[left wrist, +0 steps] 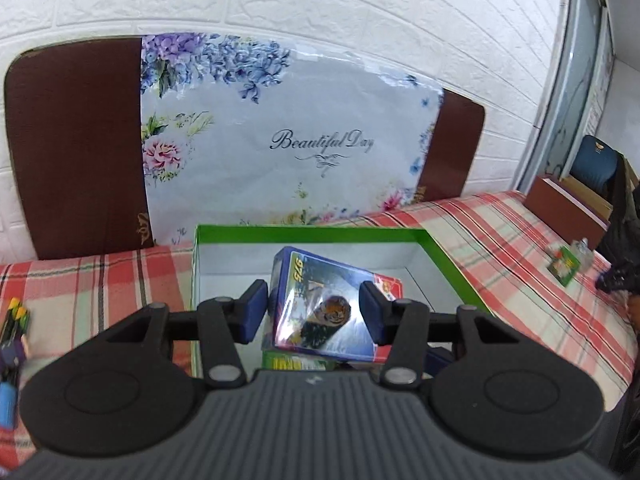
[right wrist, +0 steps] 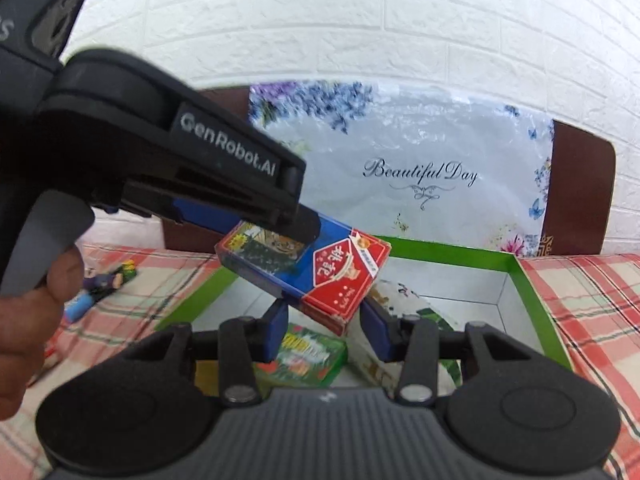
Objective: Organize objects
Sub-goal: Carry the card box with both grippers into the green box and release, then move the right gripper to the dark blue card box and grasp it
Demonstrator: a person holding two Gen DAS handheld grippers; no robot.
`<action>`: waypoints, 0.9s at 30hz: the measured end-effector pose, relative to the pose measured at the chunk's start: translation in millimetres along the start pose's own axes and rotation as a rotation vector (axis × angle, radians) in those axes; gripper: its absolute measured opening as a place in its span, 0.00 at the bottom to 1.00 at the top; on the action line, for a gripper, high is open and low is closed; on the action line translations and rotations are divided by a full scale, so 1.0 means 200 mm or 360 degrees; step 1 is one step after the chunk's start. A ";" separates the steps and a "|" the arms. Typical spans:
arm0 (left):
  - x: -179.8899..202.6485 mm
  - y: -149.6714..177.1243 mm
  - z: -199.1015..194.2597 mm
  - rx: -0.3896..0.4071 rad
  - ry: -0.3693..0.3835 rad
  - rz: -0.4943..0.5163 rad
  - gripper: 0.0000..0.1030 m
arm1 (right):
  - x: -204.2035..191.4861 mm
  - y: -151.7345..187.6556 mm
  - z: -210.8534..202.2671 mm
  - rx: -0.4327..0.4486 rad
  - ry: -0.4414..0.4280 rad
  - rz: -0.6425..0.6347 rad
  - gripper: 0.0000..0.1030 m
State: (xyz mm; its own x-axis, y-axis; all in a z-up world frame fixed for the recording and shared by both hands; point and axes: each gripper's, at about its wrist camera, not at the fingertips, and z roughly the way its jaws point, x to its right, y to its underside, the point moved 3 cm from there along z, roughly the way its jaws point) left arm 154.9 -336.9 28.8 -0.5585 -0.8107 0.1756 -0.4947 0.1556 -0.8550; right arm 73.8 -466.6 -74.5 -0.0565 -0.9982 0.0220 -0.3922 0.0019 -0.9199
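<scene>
A blue playing-card box (left wrist: 320, 308) with a tiger picture and a red side sits between the blue pads of my left gripper (left wrist: 314, 292). The gripper is shut on it. It hangs tilted above an open green-rimmed bin (left wrist: 312, 232). The right wrist view shows the same card box (right wrist: 288, 268) at the tip of the left gripper (right wrist: 304, 228), over the bin (right wrist: 448, 250). My right gripper (right wrist: 324, 312) is open just in front of the box, its pads pressing nothing. A green pack (right wrist: 308, 356) and a white box (right wrist: 404, 312) lie in the bin.
A floral "Beautiful Day" board (left wrist: 288, 136) leans on the brick wall behind the bin. Plaid cloth (left wrist: 500, 240) covers the table. Pens and small toys (right wrist: 100, 284) lie to the left. A small green pack (left wrist: 566, 262) and a brown box (left wrist: 568, 208) are at the right. A hand (right wrist: 32, 320) holds the left gripper's handle.
</scene>
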 end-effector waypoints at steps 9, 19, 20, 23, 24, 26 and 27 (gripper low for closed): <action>-0.10 0.01 0.18 -0.0110 -0.0079 -0.0011 0.51 | 0.05 0.02 0.23 -0.0089 0.0077 0.0058 0.51; -0.14 0.21 -0.25 -0.0022 -0.0174 0.0021 0.51 | -0.12 0.15 -0.20 0.0079 0.0061 0.0148 0.54; -0.14 0.24 -0.31 -0.0020 -0.0196 0.0029 0.51 | -0.13 0.18 -0.24 0.0066 0.0049 0.0173 0.54; -0.17 0.33 -0.46 -0.0030 -0.0248 0.0047 0.52 | -0.20 0.24 -0.31 -0.0047 -0.0017 0.0238 0.54; -0.20 0.37 -0.50 -0.0040 -0.0259 0.0032 0.52 | -0.23 0.27 -0.32 -0.0098 -0.0033 0.0251 0.54; -0.26 0.46 -0.57 -0.0088 -0.0310 0.0002 0.52 | -0.27 0.32 -0.32 -0.0198 -0.0049 0.0271 0.55; -0.29 0.50 -0.60 -0.0117 -0.0340 -0.0014 0.52 | -0.30 0.35 -0.32 -0.0259 -0.0069 0.0273 0.54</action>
State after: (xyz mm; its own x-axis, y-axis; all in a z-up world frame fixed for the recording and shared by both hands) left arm 59.0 -206.5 -9.0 -0.4040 -0.9122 0.0686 -0.5506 0.1826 -0.8146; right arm -8.2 -401.9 -114.4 -0.0970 -0.9840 -0.1494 -0.5231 0.1781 -0.8334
